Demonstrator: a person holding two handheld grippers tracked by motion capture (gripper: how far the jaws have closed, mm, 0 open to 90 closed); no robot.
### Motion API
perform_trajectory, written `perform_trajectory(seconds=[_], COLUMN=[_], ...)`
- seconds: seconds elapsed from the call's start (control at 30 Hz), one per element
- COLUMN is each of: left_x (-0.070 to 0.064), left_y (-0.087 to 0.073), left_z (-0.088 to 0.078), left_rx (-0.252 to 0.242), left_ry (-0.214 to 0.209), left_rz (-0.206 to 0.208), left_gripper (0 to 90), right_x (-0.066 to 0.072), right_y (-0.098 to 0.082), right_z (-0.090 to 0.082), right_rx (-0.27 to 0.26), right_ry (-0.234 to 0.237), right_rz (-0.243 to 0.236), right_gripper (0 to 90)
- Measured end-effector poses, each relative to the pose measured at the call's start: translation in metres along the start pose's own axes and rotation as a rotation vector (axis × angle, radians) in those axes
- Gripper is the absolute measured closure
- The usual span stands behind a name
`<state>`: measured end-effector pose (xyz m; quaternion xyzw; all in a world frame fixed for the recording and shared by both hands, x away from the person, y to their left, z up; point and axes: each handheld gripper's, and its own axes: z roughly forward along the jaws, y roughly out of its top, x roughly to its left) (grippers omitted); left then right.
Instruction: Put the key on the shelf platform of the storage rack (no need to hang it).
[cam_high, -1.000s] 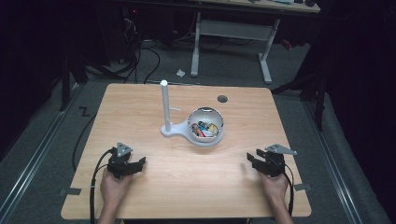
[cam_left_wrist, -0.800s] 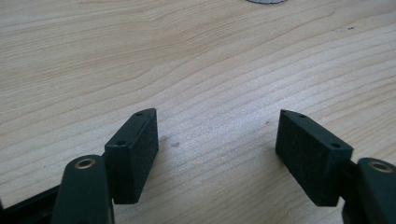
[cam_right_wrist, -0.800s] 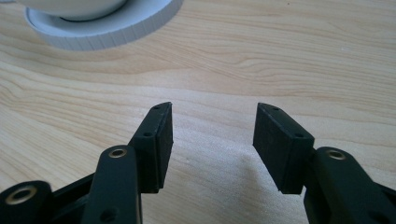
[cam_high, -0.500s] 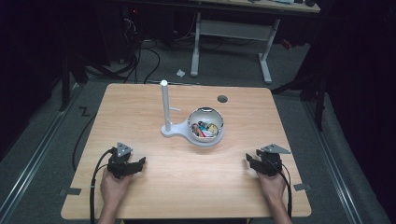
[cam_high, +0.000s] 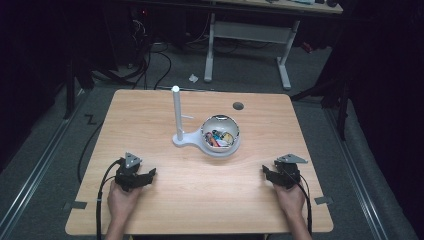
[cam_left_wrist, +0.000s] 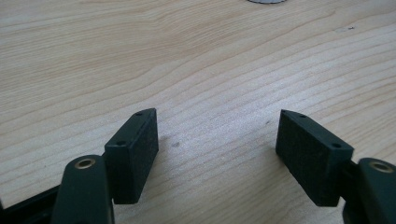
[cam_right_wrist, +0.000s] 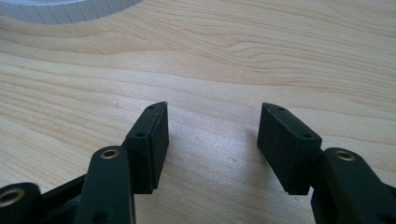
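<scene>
- Your left hand-held gripper rests on the worktop, on the near left side of the white bowl, well apart from it. Its jaws are spread and nothing is between them.
- Your right hand-held gripper rests on the near right side of the bowl, also apart from it. Its jaws have just been opening; now they stand wide, with bare wood between them.
- The bowl sits near the middle of the worktop, and small colourful items lie inside; what they are is too small to tell.
- I judge the work has not started: nothing is held and all remains to do.
- A white post stands upright just left of the bowl, on a base touching it. It may hinder your left reach.
</scene>
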<state>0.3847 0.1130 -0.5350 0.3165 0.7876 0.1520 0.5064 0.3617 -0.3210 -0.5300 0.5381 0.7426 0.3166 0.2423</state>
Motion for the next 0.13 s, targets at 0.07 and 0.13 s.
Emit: perform_trajectory(seconds=[0.07, 0.13], left_x=[0.0000, 0.0000], left_y=[0.0000, 0.0000], left_z=[0.0000, 0.0000], left_rx=[0.000, 0.000], left_ry=[0.000, 0.000], left_rz=[0.000, -0.001], left_gripper=[30.1, 30.1], right_x=[0.0000, 0.0000], right_y=[0.0000, 0.0000], right_z=[0.0000, 0.0000], right_rx=[0.000, 0.000], right_ry=[0.000, 0.000], right_rz=[0.000, 0.000], right_gripper=[43.6, 43.6])
